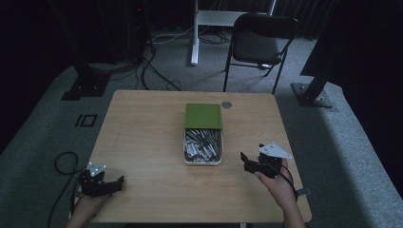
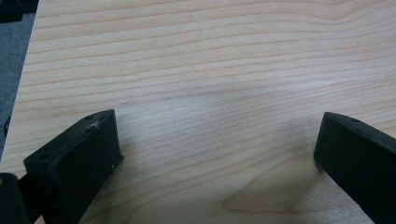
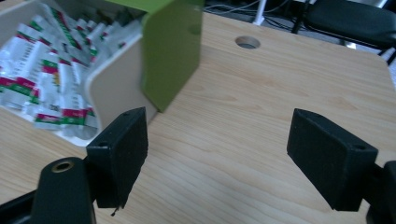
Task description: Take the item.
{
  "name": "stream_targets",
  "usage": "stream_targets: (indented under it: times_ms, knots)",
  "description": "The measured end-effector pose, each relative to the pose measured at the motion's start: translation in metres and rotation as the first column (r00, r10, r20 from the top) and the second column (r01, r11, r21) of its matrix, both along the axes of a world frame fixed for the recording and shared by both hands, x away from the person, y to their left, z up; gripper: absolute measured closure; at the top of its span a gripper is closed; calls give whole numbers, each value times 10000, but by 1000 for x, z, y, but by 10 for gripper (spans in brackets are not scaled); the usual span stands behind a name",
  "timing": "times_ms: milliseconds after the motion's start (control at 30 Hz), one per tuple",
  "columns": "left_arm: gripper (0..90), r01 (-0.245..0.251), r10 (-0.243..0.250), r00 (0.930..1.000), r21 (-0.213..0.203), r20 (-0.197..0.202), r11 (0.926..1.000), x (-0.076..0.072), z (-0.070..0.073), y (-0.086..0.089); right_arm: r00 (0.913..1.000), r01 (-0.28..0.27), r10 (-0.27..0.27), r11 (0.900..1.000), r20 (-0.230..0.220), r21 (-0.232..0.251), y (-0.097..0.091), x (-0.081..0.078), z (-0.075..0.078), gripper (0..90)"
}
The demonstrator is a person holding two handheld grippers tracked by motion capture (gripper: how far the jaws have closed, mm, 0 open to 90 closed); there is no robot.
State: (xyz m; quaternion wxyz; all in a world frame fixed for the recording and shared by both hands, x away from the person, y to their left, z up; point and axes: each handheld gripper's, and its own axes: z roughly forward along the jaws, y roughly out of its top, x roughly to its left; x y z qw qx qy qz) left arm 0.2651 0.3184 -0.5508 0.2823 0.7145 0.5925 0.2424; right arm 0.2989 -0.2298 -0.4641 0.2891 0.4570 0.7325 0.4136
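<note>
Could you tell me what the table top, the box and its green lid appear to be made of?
Table top: pale wood or wood-look laminate, with visible grain. Box: smooth cream walls with rounded corners, probably plastic. Green lid: matte olive sheet, likely plastic or painted metal.

Your left gripper (image 1: 105, 183) sat low at about 7 o'clock on the surface (image 1: 147, 156), held in your left hand (image 1: 85, 206), its fingers (image 2: 79, 163) spread wide apart with nothing between them. Your right gripper (image 1: 249, 161) rested at about 4 o'clock, gripped by your right hand (image 1: 280, 185), fingers (image 3: 119, 151) likewise spread wide and empty, pointing toward 10 o'clock.
</note>
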Motion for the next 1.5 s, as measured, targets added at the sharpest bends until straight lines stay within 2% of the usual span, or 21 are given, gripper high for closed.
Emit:
stream_targets:
  times_ms: [233,300,367,600,967,1033,1133,1267,1333,1500]
  knots:
    - [12,-4,4,10000,-2,5,10000,0,0,0,9981,-573,578,9981,208,-205,16,2,5,239]
    - [12,-3,3,10000,0,-3,10000,0,0,0,9958,-794,810,9961,420,-383,20,3,6,304]
    - [12,-1,1,10000,1,-1,10000,0,0,0,9938,-989,1009,9941,468,-448,25,3,8,308]
    - [12,-4,4,10000,0,2,10000,0,0,0,9819,-1745,1784,9827,638,-626,41,4,14,339]
    - [12,-2,2,10000,-1,1,10000,0,0,0,9616,-2612,2652,9633,708,-619,69,5,17,363]
    - [12,-2,2,10000,1,3,10000,0,0,0,9565,-2804,2842,9579,657,-612,73,6,16,363]
    - [12,1,-1,10000,0,1,10000,0,0,0,9416,-3343,3358,9410,233,-524,80,8,15,404]
    - [12,-2,2,10000,-1,3,10000,0,0,0,9369,-3489,3496,9351,13,-616,87,8,11,460]
    - [12,0,0,10000,1,-1,10000,0,0,0,9284,-3715,3708,9265,-227,-596,93,9,7,528]
    - [12,2,-2,10000,1,2,10000,0,0,0,9309,-3653,3640,9271,-313,-843,103,10,0,640]
